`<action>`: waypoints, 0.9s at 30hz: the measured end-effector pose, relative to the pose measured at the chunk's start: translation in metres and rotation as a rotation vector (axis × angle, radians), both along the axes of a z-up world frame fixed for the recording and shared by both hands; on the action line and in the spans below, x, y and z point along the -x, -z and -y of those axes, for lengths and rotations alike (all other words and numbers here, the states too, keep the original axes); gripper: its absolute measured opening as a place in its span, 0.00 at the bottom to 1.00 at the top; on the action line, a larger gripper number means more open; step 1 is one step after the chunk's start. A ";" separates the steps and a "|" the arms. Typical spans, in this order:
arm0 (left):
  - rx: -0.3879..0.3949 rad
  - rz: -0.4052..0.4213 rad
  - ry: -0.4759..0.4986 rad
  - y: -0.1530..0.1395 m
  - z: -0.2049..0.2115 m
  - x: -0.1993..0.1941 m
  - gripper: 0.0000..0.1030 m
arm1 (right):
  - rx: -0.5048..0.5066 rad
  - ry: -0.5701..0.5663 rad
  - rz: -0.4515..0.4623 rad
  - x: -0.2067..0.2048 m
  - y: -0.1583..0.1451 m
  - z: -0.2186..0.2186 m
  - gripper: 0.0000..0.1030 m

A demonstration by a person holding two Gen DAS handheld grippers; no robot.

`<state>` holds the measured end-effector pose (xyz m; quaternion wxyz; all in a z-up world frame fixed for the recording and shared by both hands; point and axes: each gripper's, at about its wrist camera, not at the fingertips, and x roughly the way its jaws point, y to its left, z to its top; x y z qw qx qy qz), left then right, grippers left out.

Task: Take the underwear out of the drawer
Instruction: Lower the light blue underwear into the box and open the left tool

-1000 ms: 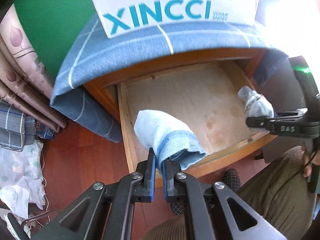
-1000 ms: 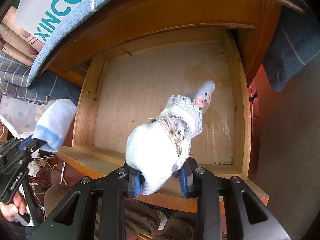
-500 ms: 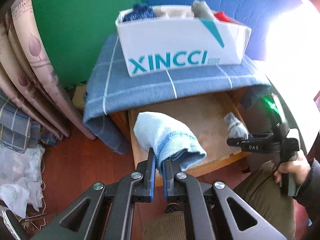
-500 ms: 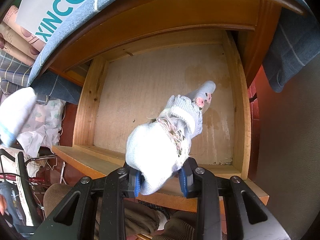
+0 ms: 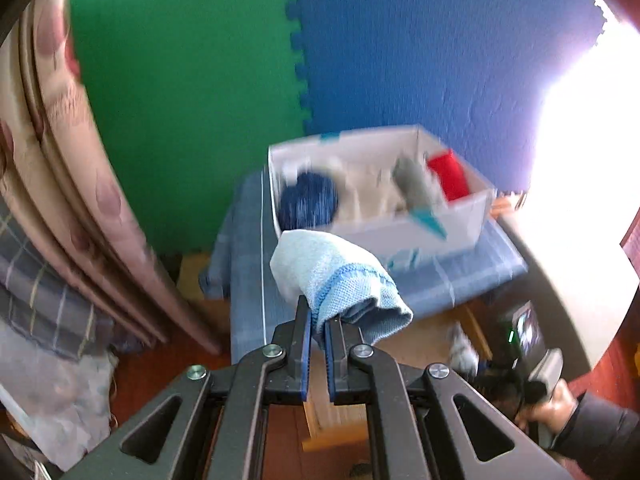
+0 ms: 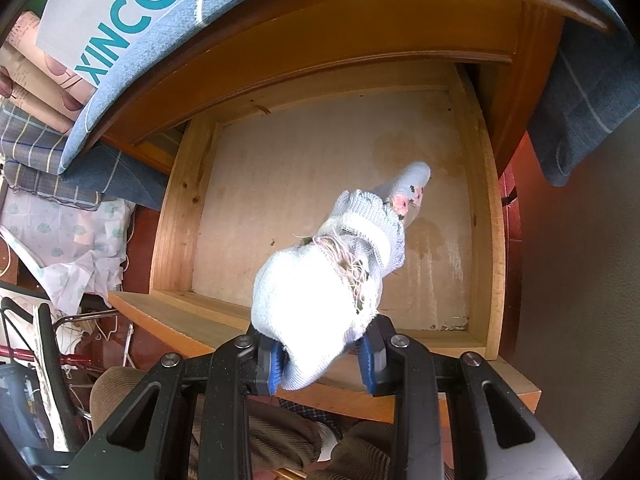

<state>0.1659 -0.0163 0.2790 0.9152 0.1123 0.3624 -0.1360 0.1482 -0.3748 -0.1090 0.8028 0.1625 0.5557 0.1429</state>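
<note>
Left tool [image 5: 317, 322] pinched tight on a rolled light-blue knitted piece of underwear [image 5: 336, 280], ribbed at the cuff end, with a darker blue stitched band across it; held high above the open drawer, in front of a white cardboard box [image 5: 404, 236]. Blurred in that view, the box with teal markings and soft bundles inside: a dark blue knitted one [image 5: 306, 200], a grey one, a red one [image 5: 448, 176]. Box resting on a blue checked cloth [image 5: 248, 248] draped over the wooden cabinet. Behind, foam puzzle mats on the wall, green [image 5: 180, 100] beside blue [image 5: 420, 48], joined by interlocking teeth. Folded flowered curtain fabric at the left.

Right tool [image 6: 322, 362] clamped on a second rolled white knitted piece [image 6: 316, 300], frayed with loose threads at its middle, a small pink print near the far tip; held over the front part of the drawer [image 6: 482, 216], tip pointing down toward the bottom panel. Drawer of pale wood with plain board sides, its bottom a stained, matte beige sheet with water marks. Teal letters "XINCC" readable on the box face at the upper left of the right wrist view, with smaller letters beside them cut off. Brown corduroy trouser legs [image 6: 280, 440] below the drawer front. Dark-sleeved hand [image 5: 556, 408] gripping the right handle low in the left wrist view.
</note>
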 end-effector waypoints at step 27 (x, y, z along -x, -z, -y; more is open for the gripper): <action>0.000 -0.097 -0.018 0.053 0.074 -0.163 0.05 | -0.009 0.001 -0.001 0.000 -0.002 0.003 0.28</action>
